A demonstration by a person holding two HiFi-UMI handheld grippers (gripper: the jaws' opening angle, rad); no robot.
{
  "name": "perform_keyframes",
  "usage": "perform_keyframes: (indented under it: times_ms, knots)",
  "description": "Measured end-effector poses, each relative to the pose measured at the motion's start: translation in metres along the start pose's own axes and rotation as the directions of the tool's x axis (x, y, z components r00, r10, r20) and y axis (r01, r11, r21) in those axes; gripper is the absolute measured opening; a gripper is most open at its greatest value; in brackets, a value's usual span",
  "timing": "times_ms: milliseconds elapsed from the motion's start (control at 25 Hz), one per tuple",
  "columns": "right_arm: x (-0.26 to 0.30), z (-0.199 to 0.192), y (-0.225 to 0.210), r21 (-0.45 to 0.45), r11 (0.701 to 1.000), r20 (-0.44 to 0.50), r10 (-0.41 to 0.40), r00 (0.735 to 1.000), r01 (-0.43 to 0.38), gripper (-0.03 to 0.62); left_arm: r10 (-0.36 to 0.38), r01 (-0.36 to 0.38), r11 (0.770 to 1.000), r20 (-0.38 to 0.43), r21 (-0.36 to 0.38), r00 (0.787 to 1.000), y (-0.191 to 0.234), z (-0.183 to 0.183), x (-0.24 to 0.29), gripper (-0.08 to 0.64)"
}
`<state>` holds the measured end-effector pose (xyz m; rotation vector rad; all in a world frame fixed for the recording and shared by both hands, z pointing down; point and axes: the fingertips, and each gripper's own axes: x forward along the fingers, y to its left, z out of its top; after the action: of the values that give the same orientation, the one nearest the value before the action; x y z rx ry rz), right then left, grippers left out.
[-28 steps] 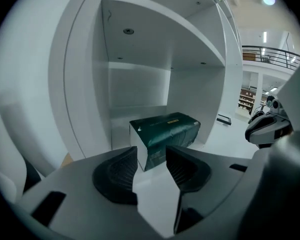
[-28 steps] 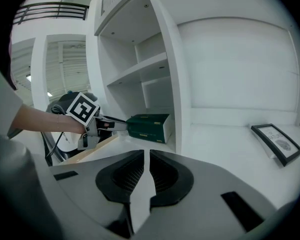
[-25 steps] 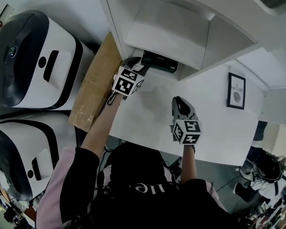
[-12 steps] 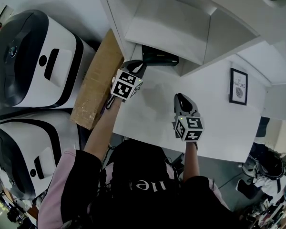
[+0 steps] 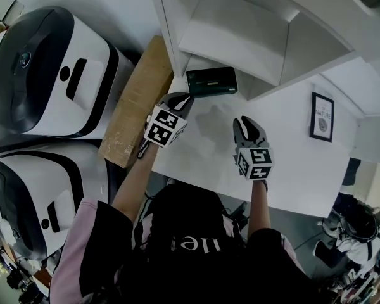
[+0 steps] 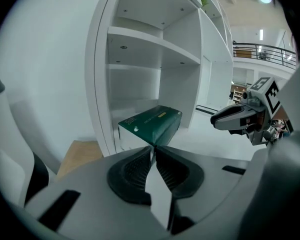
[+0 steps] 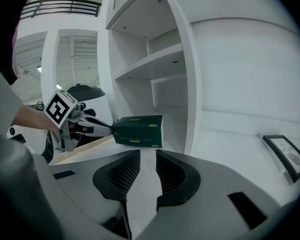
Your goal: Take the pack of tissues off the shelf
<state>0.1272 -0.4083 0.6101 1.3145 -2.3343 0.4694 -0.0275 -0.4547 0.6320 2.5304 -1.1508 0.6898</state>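
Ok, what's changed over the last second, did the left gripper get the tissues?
The left gripper has just been closing and now pinches the end of the pack of tissues, drawing it part way out of the shelf. The right gripper has just opened slightly, nothing between its jaws; it kept its place above the table.

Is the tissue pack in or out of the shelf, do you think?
Mostly out: the tissue pack projects forward of the shelf, beyond its bottom compartment.

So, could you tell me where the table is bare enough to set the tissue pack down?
The table is bare in front of the framed picture, to its near edge. It is crowded around the tissue pack at the shelf.
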Motion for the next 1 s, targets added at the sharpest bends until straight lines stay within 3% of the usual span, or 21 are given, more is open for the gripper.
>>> perform_keyframes:
  times_ms: [80, 240, 640, 760, 1000]
  knots:
    - [0.012, -0.001, 0.003, -0.039, 0.999, -0.015, 0.031, 0.999, -0.031, 0.174, 0.003, -0.003, 1.0, -0.005, -0.01, 1.0, 0.002, -0.005, -0.006, 0.044]
    - [0.039, 0.001, 0.003, -0.107, 0.992, -0.056, 0.065, 0.996, -0.071, 0.216, 0.009, -0.009, 1.0, -0.022, -0.011, 1.0, 0.005, -0.013, -0.014, 0.043]
    - [0.093, 0.024, 0.008, -0.27, 0.956, -0.072, 0.097, 0.993, -0.113, 0.229, 0.015, -0.015, 1.0, -0.041, -0.001, 0.999, 0.014, -0.02, -0.022, 0.04]
    - [0.097, 0.028, 0.017, -0.276, 0.954, -0.068, 0.1, 0.993, -0.115, 0.227, 0.014, -0.012, 0.999, -0.056, 0.036, 0.998, 0.014, -0.02, -0.022, 0.04]
    - [0.08, 0.034, 0.029, -0.24, 0.966, -0.054, 0.089, 0.995, -0.099, 0.213, 0.024, -0.022, 0.999, -0.039, 0.032, 0.999, 0.014, -0.018, -0.037, 0.041]
